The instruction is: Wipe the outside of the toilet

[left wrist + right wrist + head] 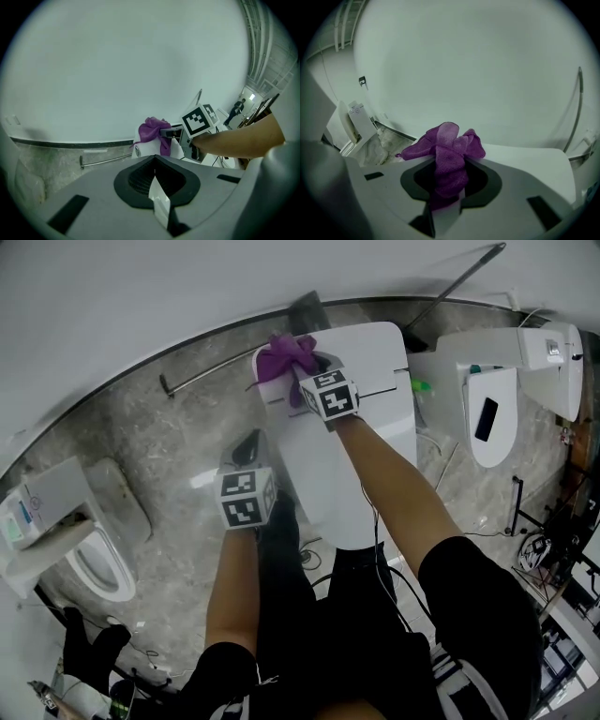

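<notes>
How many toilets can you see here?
3. The middle toilet, with the purple cloth at its far end; the left toilet at lower left; the right toilet at upper right. Others may lie outside the views.

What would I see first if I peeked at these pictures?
The bright purple cloth, pinched in the right gripper, sits bunched on the far end of the white toilet in the middle, near the wall. The left gripper hangs shut and empty beside that toilet, over the grey floor.
</notes>
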A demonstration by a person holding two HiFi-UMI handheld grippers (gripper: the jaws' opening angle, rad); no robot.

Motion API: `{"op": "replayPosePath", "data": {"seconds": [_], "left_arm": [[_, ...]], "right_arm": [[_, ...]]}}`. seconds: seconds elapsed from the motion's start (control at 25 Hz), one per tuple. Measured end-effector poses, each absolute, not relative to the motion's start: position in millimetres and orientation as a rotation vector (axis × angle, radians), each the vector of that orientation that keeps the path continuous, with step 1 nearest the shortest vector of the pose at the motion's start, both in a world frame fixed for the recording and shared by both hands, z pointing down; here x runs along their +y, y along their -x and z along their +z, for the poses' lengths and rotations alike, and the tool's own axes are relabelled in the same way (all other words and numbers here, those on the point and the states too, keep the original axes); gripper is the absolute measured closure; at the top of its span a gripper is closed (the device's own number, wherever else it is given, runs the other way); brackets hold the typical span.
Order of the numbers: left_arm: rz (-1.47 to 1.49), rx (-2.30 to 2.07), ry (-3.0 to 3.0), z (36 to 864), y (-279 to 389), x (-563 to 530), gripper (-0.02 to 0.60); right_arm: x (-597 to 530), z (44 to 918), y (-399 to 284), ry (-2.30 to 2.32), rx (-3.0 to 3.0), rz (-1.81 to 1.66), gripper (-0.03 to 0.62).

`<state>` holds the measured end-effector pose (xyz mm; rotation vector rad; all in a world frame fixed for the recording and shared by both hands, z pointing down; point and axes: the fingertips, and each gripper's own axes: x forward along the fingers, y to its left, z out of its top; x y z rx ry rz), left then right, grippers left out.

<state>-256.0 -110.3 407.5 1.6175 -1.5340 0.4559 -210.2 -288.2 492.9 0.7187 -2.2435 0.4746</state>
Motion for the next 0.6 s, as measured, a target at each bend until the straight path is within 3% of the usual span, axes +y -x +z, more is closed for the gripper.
{"op": "replayPosePath", "data": {"seconds": [0.6], "left_arm": [[0.526,-1.469,-1.678,417.4,165.2,-163.7,0.571]], "right_arm": [[-361.5,497.8,98.1,-0.814,-2.173,0.496,0.482]]}}
